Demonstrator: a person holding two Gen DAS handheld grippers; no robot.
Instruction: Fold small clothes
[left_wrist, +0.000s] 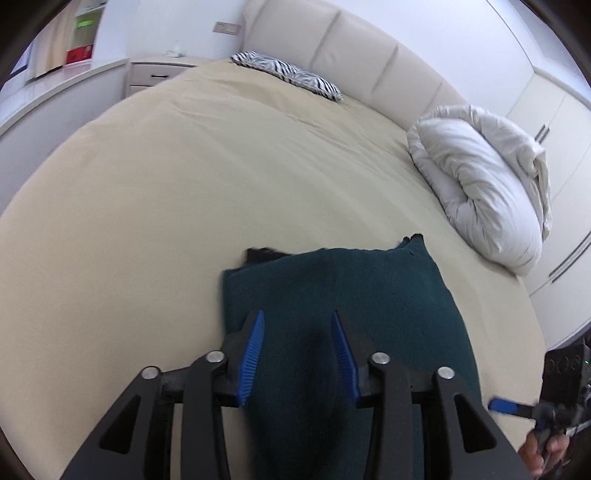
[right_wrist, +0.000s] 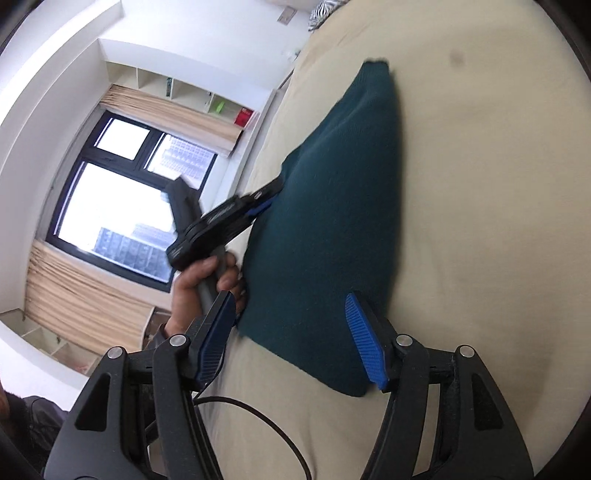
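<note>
Beige bedsheet (left_wrist: 147, 206) carries a folded dark green garment (left_wrist: 347, 295) between both tongs. Left gripper (left_wrist: 297, 317) and right gripper (right_wrist: 291, 321) hang parted, empty, seemingly ready for another fold.

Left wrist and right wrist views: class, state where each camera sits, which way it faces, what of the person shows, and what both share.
Left wrist: sits on the left tool, faces along the bed toward the headboard; open jaws over the green garment; the right tool and a hand show at lower right.
Right wrist: sits on the right tool, rolled sideways, faces across the bed toward the window; the left hand gripping the left tool shows.
Shared: garment, bed, zebra pillow, each other's tool.
</note>
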